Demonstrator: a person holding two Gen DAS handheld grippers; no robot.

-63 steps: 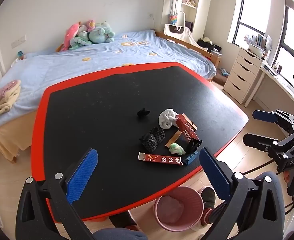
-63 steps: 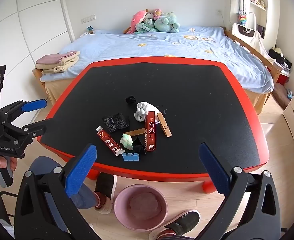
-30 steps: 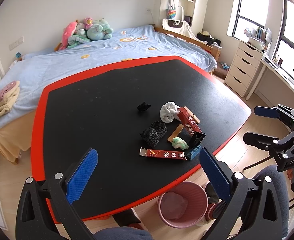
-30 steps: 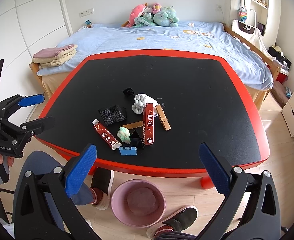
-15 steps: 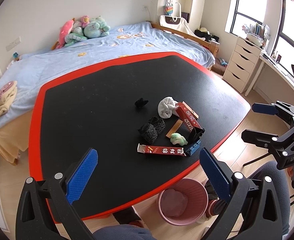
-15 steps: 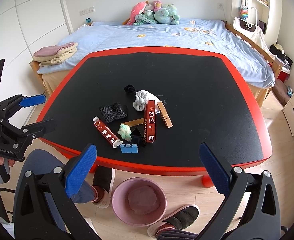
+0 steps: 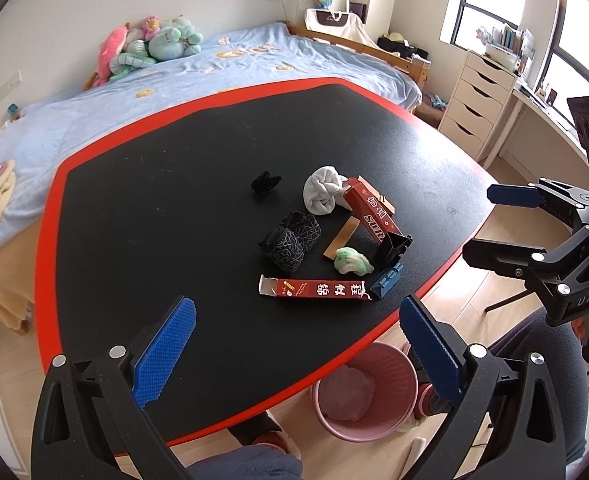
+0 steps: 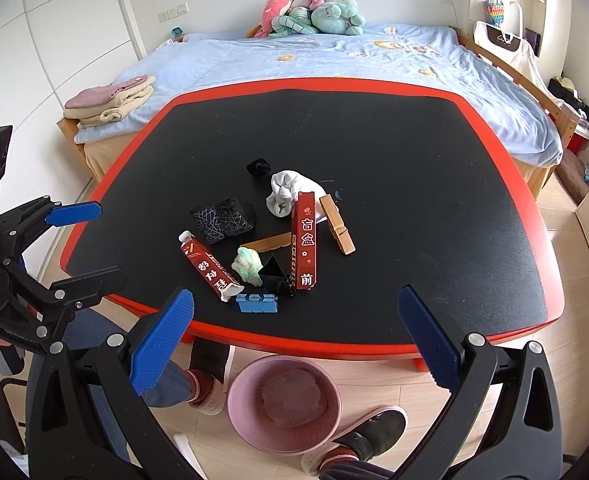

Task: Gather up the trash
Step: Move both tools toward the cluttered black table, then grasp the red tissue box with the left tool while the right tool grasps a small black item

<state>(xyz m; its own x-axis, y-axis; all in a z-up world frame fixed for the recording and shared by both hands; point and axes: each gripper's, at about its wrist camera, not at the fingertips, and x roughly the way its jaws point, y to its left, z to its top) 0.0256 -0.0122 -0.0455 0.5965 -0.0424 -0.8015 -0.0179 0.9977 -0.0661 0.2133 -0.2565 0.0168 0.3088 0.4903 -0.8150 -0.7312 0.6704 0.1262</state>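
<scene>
A: Where's the trash?

B: All in one cluster on the black desk [image 8: 414, 168] w/ red rim, near the front edge. Two red cartons: the long red box [image 8: 305, 241] standing tall-ish, leaning by the white sock [image 8: 284, 194], and the flat red carton [image 8: 210, 268] lying left of it. Between them a green-white wad [image 8: 247, 266] and a black folded box [image 8: 275, 273]. Blue clip [image 8: 257, 303] sits closest to the edge.

A: Other bits?

B: Wooden clothespin [image 8: 337, 230] just right of the long red box, tan strip [image 8: 266, 241] beside the wad, patterned dark socks [image 8: 223, 220] to the left, small black scrap [image 8: 258, 167] further back, apart from the rest.

A: Bin?

B: Pink bin [image 8: 284, 400] on the floor under the front edge, something pale inside. In the left wrist view it's partly hidden by the desk rim.

A: Left gripper?

B: Left gripper [image 7: 296, 340] fingers spread wide, nothing between them, up above the desk's front-left part. From the right cam it shows off to the side [image 8: 90, 240], past the desk edge, also spread.

A: Right one?

B: Right gripper [image 8: 296, 338] fingers released too, wide apart, empty, hovering over the front edge and bin. Neither touches any trash.
</scene>
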